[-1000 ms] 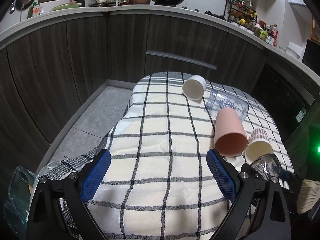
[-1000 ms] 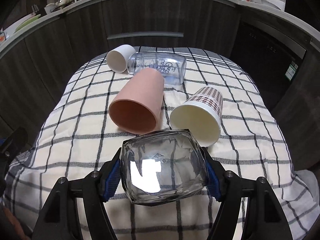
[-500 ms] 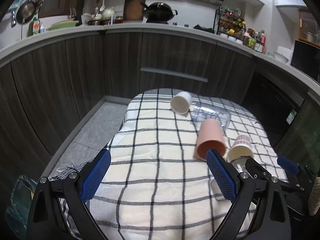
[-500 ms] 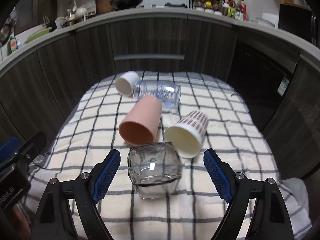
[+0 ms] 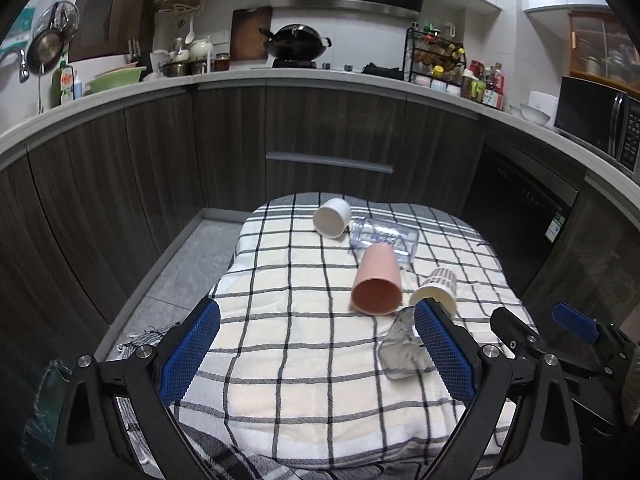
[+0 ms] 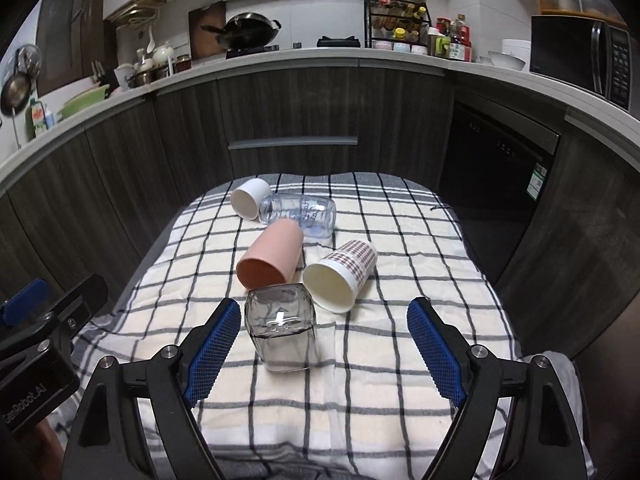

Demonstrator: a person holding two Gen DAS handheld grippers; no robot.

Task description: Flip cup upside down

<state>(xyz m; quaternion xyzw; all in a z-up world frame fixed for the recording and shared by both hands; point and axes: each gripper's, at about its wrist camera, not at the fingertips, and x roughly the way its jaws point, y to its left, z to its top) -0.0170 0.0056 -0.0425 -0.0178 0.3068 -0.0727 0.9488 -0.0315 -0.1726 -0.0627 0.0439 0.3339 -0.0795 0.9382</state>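
A square clear glass cup (image 6: 282, 330) stands upside down on the checked cloth (image 6: 420, 280), between my right gripper's open fingers and apart from both. My right gripper (image 6: 324, 350) is open and empty, pulled back above the near table edge. In the left wrist view the glass (image 5: 402, 354) shows partly behind the right blue pad (image 5: 440, 350). My left gripper (image 5: 316, 350) is open and empty over the near left of the cloth (image 5: 288, 300).
On their sides beyond the glass lie a pink cup (image 6: 270, 258), a plaid paper cup (image 6: 340, 274), a clear bottle (image 6: 300, 214) and a white cup (image 6: 250, 198). Dark cabinets (image 6: 292, 120) ring the table. The other gripper (image 6: 44, 344) shows at the left edge.
My right gripper let go of the glass cup, which now stands upside down on the cloth. Both grippers drew back and up from the table.
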